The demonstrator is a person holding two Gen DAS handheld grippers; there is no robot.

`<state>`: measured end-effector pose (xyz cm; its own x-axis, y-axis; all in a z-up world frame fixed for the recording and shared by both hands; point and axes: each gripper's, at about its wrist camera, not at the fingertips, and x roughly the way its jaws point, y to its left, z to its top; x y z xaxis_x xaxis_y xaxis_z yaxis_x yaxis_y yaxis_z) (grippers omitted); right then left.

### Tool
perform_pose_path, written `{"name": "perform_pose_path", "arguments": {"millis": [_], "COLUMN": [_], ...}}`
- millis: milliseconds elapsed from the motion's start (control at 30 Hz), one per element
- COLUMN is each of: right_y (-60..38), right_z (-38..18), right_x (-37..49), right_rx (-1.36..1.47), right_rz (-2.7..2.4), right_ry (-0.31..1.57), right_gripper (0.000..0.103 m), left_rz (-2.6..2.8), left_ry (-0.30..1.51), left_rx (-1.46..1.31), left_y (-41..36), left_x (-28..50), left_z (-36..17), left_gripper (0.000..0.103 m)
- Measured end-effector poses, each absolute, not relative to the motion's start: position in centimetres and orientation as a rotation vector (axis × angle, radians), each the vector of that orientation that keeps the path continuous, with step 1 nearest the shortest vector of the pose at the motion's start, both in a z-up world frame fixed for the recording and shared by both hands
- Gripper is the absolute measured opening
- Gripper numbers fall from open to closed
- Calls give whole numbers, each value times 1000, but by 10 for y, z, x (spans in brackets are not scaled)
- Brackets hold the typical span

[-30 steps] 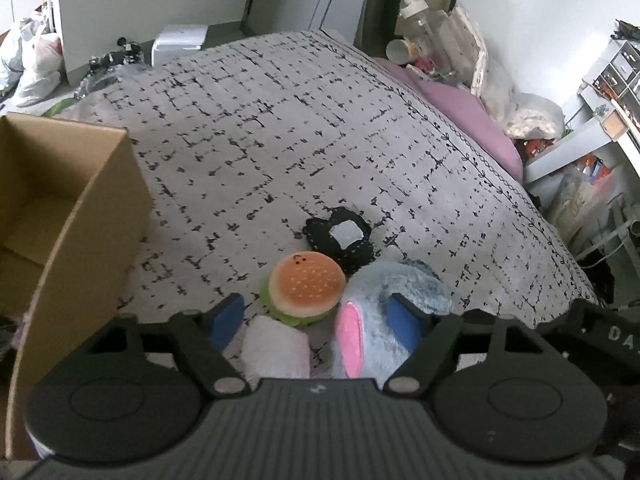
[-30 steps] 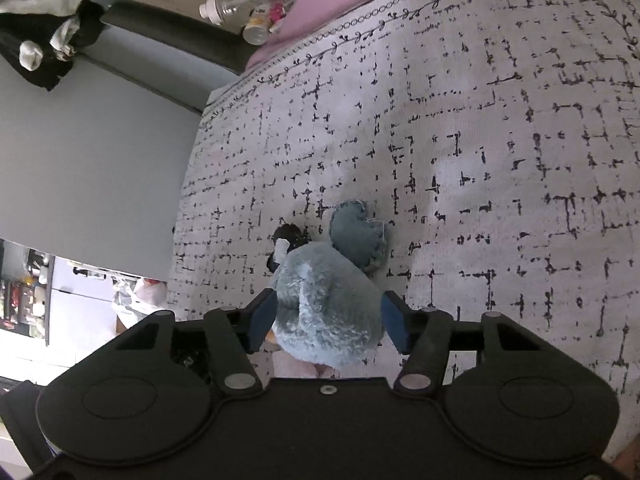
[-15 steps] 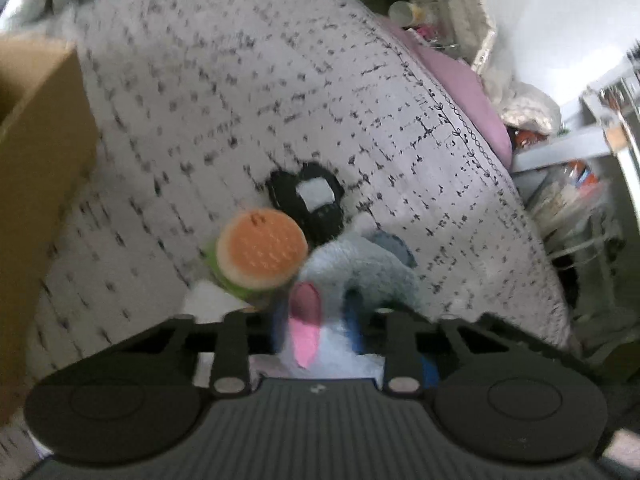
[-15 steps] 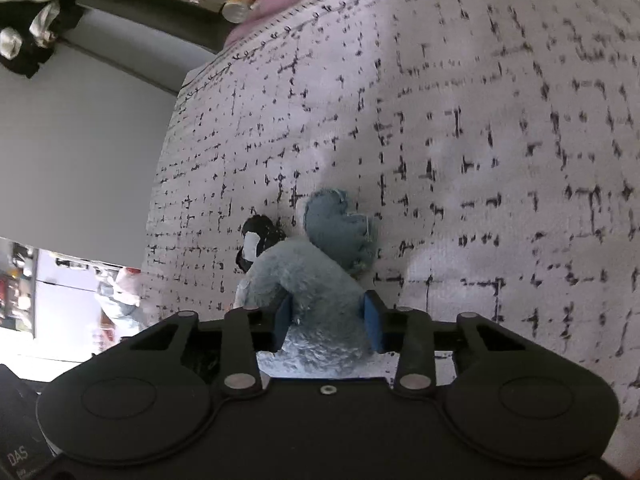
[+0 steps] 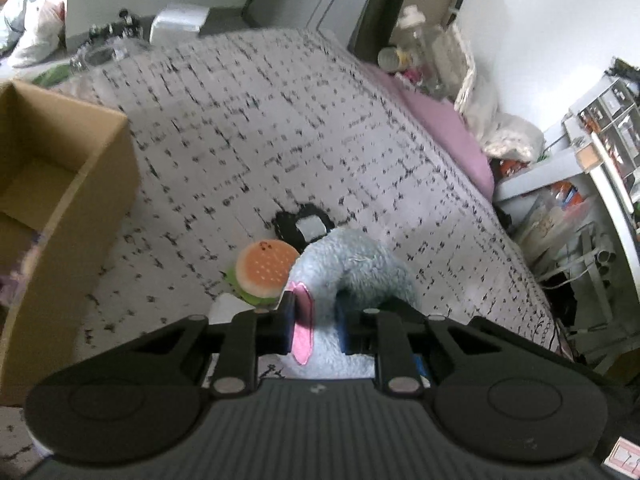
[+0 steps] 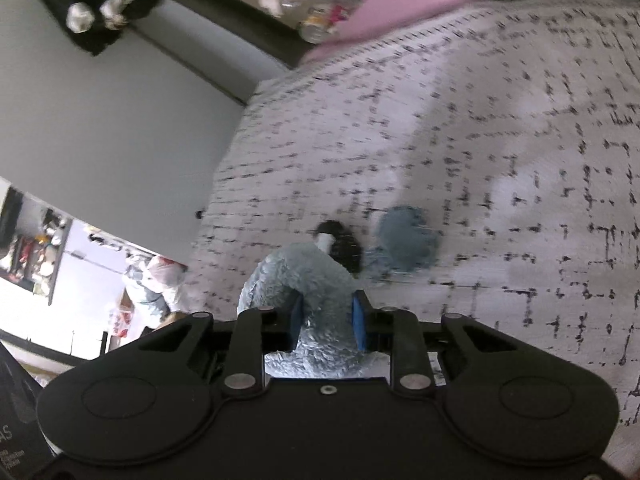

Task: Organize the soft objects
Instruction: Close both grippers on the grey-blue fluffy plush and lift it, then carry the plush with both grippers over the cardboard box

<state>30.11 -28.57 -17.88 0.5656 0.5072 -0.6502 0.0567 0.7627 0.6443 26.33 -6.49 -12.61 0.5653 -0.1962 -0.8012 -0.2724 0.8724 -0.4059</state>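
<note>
A fluffy grey-blue plush toy (image 5: 356,268) with a pink ear is pinched in both grippers. My left gripper (image 5: 314,322) is shut on its pink-eared end. My right gripper (image 6: 326,322) is shut on the same plush toy (image 6: 304,280) and holds it a little above the bed. A burger plush (image 5: 264,270) lies just left of it, with a white soft item partly hidden under it. A black-and-white soft toy (image 5: 302,228) lies behind them; it also shows in the right wrist view (image 6: 340,246). A darker blue plush piece (image 6: 406,244) rests on the bedspread.
An open cardboard box (image 5: 60,216) stands at the left on the patterned bedspread (image 5: 260,128). A pink pillow (image 5: 444,140) and bottles lie at the far right edge. Shelves and clutter stand beyond the bed's right side.
Both grippers have closed on the grey-blue plush toy, and it has risen off the bedspread. The left wrist view swung and now shows the box again.
</note>
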Motion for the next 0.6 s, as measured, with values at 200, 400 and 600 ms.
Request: {"name": "perform_pose_path", "arguments": {"millis": [200,400,600], "right_y": [-275,-261,-244], "right_z": [-159,-142,-130], "right_x": [287,267,252], "right_rx": [664,661,641], "right_rz": [382,462,530], "right_ry": [890,837,790], "right_gripper": [24,22,21], "left_rz": [79,128,176], "left_ry": [911,856,814], "left_rx": [-518,-505,-496], "left_y": [-50,-37,-24], "left_x": [240,216,197], "left_z": [-98,-73,-55], "left_gripper": [20,19,19]}}
